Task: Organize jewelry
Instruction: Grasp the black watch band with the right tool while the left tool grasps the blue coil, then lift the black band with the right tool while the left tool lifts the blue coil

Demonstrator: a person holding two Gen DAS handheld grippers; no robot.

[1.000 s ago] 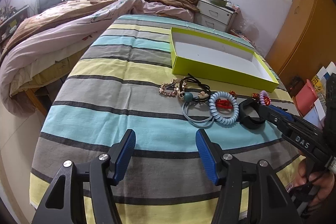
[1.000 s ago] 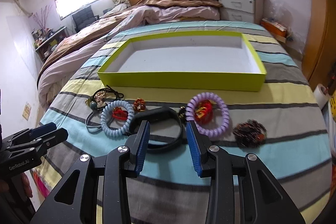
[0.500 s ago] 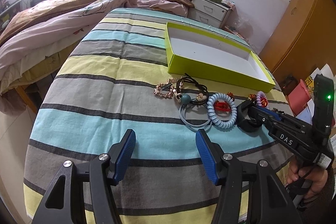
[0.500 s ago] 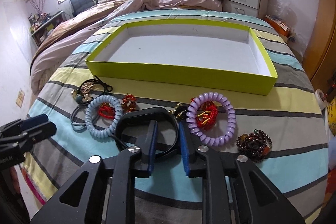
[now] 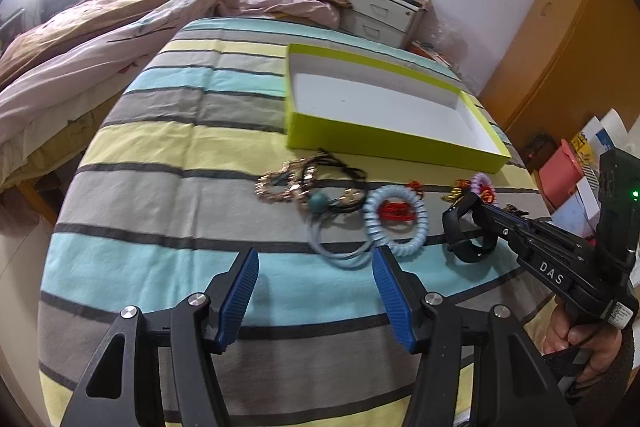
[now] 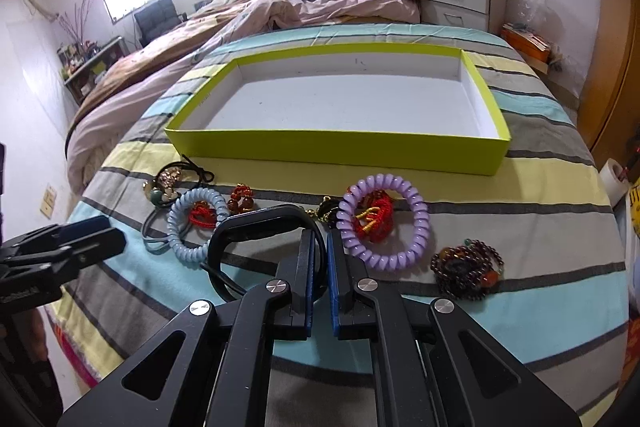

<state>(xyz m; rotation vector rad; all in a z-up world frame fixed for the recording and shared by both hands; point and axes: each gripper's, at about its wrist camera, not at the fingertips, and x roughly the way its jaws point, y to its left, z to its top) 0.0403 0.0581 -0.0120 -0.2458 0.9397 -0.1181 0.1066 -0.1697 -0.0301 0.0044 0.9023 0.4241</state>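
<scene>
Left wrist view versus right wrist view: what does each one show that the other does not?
Only the left wrist view shows the right gripper from the side, lifting the black band off the striped bedspread, and the left gripper open with nothing between its fingers. Only the right wrist view shows the dark bead bracelet whole, to the right of the purple coil tie, which is also whole here. Both show the empty green tray, the blue coil tie and the band pinched.

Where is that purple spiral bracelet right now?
In the right wrist view the purple spiral bracelet lies on the striped bedspread, just right of the right gripper, between the black band and the dark bead bracelet.
</scene>
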